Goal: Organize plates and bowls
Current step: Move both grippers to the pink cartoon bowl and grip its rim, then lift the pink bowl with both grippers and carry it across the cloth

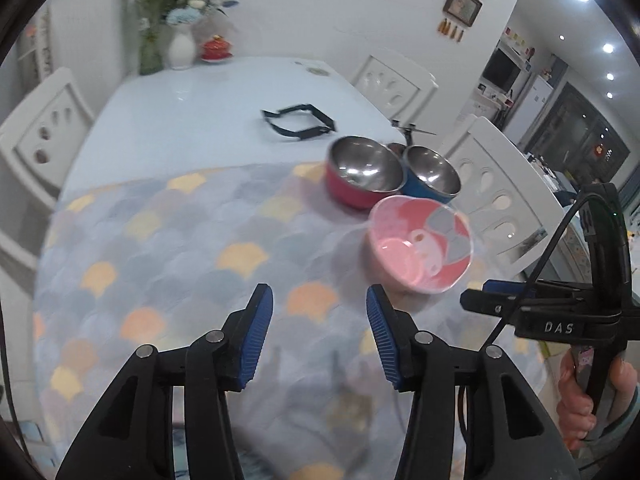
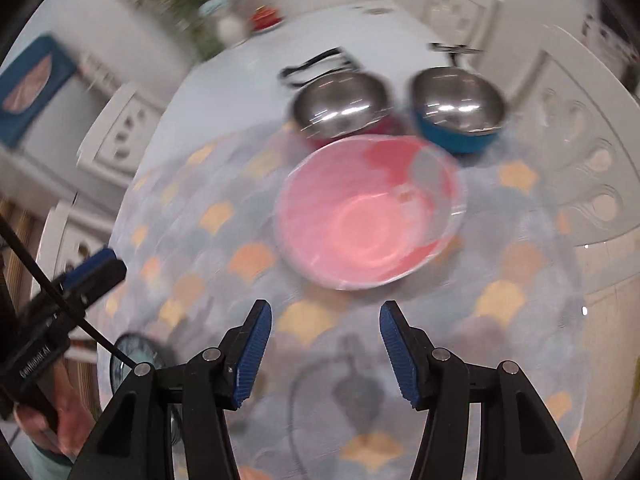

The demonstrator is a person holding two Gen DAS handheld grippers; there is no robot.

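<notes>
A pink bowl [image 1: 420, 250] [image 2: 370, 212] with a cartoon print sits on the patterned mat. Behind it stand two steel-lined bowls side by side: a red one [image 1: 362, 176] [image 2: 340, 104] and a blue one [image 1: 432, 174] [image 2: 458, 108]. My left gripper [image 1: 320, 322] hangs open above the mat, left of the pink bowl, with nothing between its blue pads. My right gripper [image 2: 326, 334] is open too, just short of the pink bowl and empty. Each gripper shows at the edge of the other's view, held by a hand.
A scale-patterned mat [image 1: 180, 248] [image 2: 208, 216] covers the near half of a white table [image 1: 200, 112]. A black strap [image 1: 300, 122] lies beyond the bowls. Vases [image 1: 182, 46] and a red pot [image 1: 216, 48] stand at the far end. White chairs [image 1: 504, 196] ring the table.
</notes>
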